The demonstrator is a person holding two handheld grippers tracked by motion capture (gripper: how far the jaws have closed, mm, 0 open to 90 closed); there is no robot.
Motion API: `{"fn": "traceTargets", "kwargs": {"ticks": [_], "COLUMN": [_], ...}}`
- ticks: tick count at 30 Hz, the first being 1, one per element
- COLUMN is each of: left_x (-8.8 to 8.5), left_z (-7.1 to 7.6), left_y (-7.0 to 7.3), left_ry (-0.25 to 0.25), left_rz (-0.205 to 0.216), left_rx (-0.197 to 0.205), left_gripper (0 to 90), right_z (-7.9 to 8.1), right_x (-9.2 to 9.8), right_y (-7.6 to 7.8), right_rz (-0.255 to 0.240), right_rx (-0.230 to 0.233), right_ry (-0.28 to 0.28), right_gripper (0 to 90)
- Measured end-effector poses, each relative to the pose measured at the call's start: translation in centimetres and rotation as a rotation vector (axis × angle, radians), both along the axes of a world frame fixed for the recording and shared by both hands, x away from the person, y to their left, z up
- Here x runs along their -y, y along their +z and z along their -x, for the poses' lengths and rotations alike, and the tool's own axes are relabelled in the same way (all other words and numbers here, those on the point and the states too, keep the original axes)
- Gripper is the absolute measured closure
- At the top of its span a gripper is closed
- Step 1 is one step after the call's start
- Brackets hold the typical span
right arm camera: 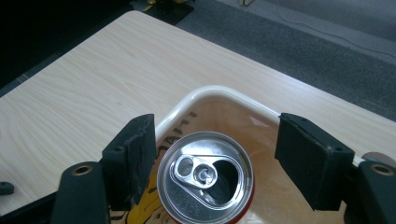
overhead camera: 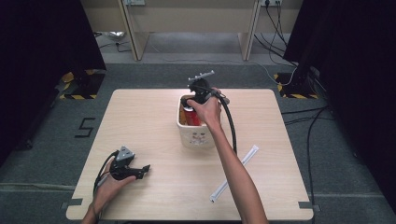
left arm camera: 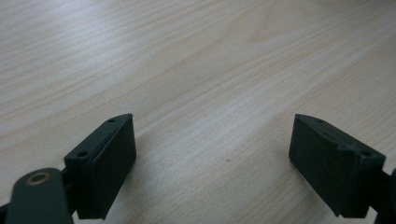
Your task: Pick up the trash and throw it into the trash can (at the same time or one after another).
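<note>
In the high view, the right gripper (overhead camera: 190, 103) is hanging over a white bin (overhead camera: 198, 136) near the middle of the worktop (overhead camera: 154, 116), with a red drink can (overhead camera: 190, 115) standing upright inside it. The left gripper (overhead camera: 140, 171) is resting low near the worktop's near left edge, well apart from the bin. A long white strip (overhead camera: 233, 173) is lying slantwise to the right, with bare wood all round it.

In the left gripper view, the left gripper (left arm camera: 212, 154) is standing spread wide with nothing but wood grain between its jaws.

In the right gripper view, the right gripper (right arm camera: 215, 161) is straddling the opened can (right arm camera: 205, 177), its jaws spread; the left pad is sitting just beside the can, the right one clear of it. The bin's rim (right arm camera: 219, 89) is curving just beyond, open worktop past it.
</note>
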State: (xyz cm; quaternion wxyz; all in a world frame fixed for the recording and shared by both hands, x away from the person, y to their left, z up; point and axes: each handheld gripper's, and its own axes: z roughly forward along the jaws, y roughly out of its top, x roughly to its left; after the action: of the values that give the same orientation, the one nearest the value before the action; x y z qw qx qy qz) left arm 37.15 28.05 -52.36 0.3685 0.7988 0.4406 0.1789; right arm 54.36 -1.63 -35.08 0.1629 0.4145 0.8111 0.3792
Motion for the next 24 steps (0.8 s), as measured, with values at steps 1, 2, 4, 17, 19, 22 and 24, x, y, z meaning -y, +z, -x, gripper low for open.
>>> {"fn": "traceTargets", "kwargs": {"ticks": [1, 2, 4, 17, 19, 22, 24], "left_x": [0.0, 0.0, 0.0, 0.1, 0.1, 0.1, 0.1], "left_z": [0.0, 0.0, 0.0, 0.0, 0.0, 0.0, 0.0], "left_y": [0.0, 0.0, 0.0, 0.0, 0.0, 0.0, 0.0], "left_ry": [0.0, 0.0, 0.001, 0.003, 0.002, 0.004, 0.003], "left_rz": [-0.001, -0.002, 0.0, -0.001, -0.005, -0.004, -0.006], "left_rx": [0.001, 0.002, 0.001, 0.002, 0.002, 0.005, 0.006], "left_gripper": [14.3, 14.3, 14.3, 14.3, 14.3, 14.4, 14.3], "right_z": [0.3, 0.4, 0.9, 5.3, 6.1, 7.4, 8.2], "right_x": [0.2, 0.3, 0.8, 6.4, 7.4, 9.1, 10.1], "right_y": [0.3, 0.4, 1.0, 3.6, 3.8, 3.9, 3.5], "right_rz": [0.001, 0.003, -0.002, -0.055, -0.055, -0.064, -0.069], "right_rx": [0.005, 0.009, 0.02, 0.114, 0.127, 0.14, 0.147], "right_ry": [0.005, 0.01, 0.019, 0.013, 0.006, -0.009, -0.021], "right_gripper": [28.4, 28.3, 28.3, 28.3, 28.1, 28.1, 28.1]}}
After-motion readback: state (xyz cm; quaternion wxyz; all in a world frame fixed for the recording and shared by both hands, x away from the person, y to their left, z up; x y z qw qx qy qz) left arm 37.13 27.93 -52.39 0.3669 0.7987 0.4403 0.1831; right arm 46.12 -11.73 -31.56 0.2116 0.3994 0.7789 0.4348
